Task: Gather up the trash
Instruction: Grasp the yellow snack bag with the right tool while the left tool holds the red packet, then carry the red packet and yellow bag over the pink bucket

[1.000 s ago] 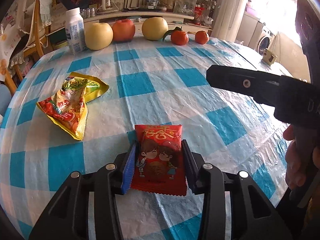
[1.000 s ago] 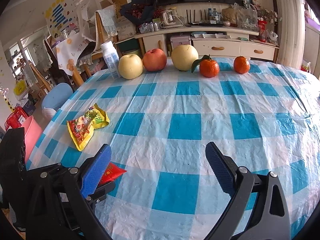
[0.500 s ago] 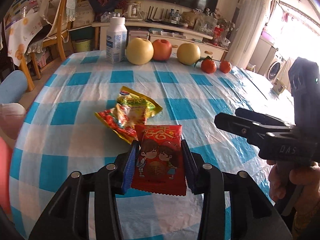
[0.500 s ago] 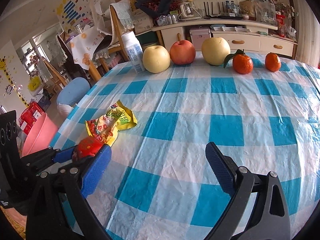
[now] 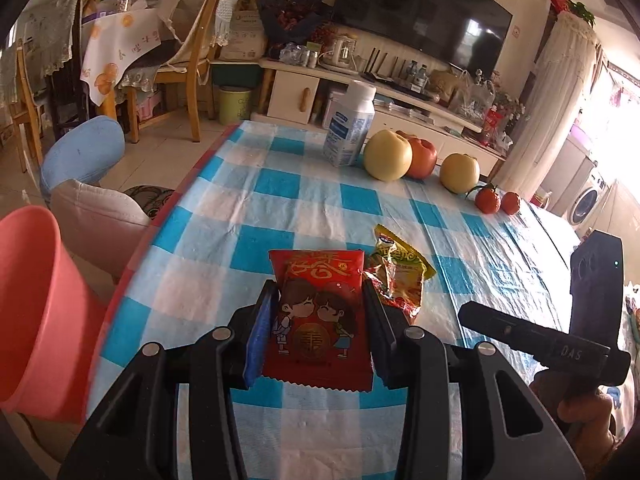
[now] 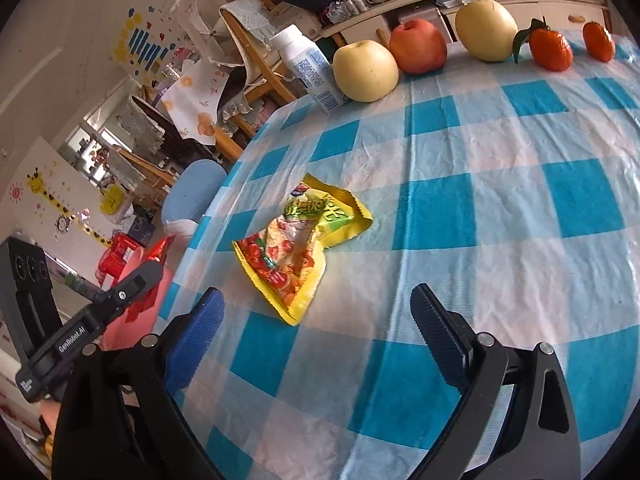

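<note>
My left gripper [image 5: 319,286] is shut on a red snack packet [image 5: 320,316] with a cartoon couple printed on it, held above the left part of the checked table [image 5: 280,184]. A pink bin [image 5: 36,312] stands on the floor just past the table's left edge. A crumpled yellow snack wrapper [image 6: 304,240] lies flat on the cloth. My right gripper [image 6: 318,298] stands open a short way in front of the wrapper, with nothing between its fingers. In the left wrist view the wrapper [image 5: 400,276] lies just right of the packet, and one right finger [image 5: 504,328] shows low at the right.
Along the far edge of the table stand a white milk bottle [image 5: 352,128], two yellow apples, a red apple [image 5: 424,156] and two tangerines [image 5: 488,200]. A blue stool [image 5: 80,152] and a grey cushion [image 5: 96,220] sit beside the bin. Chairs stand beyond.
My left gripper carried the red packet up and leftward toward the table's edge, and the pink bin came into view. My right gripper, still open, moved in on the yellow wrapper.
</note>
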